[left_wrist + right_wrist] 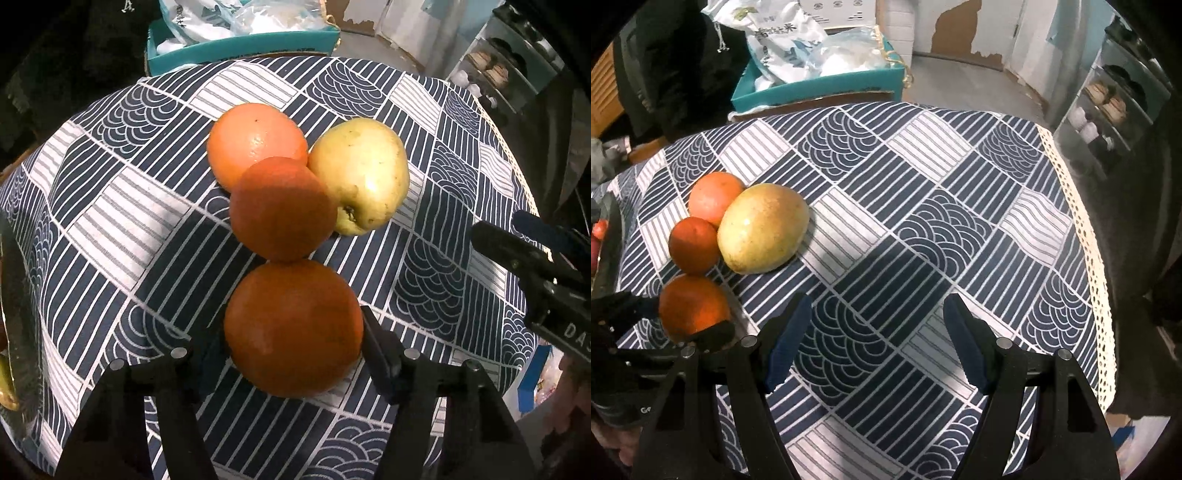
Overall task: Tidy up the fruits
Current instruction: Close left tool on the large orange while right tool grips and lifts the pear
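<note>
Left wrist: orange (293, 326) between fingers (380, 354).

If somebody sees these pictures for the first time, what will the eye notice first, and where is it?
First, the fruit cluster on the navy-and-white patterned tablecloth: three oranges and one yellow-green fruit touching one another. The nearest orange sits between the fingers of the left gripper. The right gripper is open over bare cloth, to the right of the fruits.

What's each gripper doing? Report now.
Left gripper: closed around the nearest orange, fingers at both its sides.
Right gripper: open, holding nothing, above the tablecloth.
</note>
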A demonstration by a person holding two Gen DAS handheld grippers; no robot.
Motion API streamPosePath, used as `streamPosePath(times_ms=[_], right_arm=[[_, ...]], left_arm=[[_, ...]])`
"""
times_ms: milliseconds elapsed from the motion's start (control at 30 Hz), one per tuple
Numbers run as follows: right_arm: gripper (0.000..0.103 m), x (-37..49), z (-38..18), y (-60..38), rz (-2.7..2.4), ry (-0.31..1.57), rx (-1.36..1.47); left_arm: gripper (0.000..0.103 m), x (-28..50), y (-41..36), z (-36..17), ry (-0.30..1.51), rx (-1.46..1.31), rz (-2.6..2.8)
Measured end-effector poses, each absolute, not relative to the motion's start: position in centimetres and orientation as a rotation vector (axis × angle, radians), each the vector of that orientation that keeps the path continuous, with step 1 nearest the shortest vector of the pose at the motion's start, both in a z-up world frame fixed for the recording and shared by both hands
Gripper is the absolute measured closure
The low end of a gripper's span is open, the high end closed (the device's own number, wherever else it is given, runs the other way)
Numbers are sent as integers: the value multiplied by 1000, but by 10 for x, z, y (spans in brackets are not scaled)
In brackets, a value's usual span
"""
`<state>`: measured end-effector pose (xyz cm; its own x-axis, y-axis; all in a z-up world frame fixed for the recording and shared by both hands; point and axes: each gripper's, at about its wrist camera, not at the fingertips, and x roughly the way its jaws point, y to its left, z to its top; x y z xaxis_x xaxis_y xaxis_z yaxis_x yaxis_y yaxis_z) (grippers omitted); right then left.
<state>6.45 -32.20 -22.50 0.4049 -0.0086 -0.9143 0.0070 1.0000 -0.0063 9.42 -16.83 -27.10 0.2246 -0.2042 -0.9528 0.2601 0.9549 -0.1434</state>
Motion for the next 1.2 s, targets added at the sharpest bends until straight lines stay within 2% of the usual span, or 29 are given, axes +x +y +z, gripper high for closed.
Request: streamPosePath(times_ms=[533,633,767,1200], right_arm=[[29,78,-216,-295,79,1154,50],[29,83,-213,-286,104,1153,63],[22,93,-213,-276,137,1156,81],[22,126,-242,-254,167,1218,46]], left_arm=[[36,91,-108,-225,1211,-9,-260],[36,93,-99,-224,1203,-11,-234],[36,96,-86,-224,1203,-37,-211],[36,111,-58,-224,1190,-79,-162]])
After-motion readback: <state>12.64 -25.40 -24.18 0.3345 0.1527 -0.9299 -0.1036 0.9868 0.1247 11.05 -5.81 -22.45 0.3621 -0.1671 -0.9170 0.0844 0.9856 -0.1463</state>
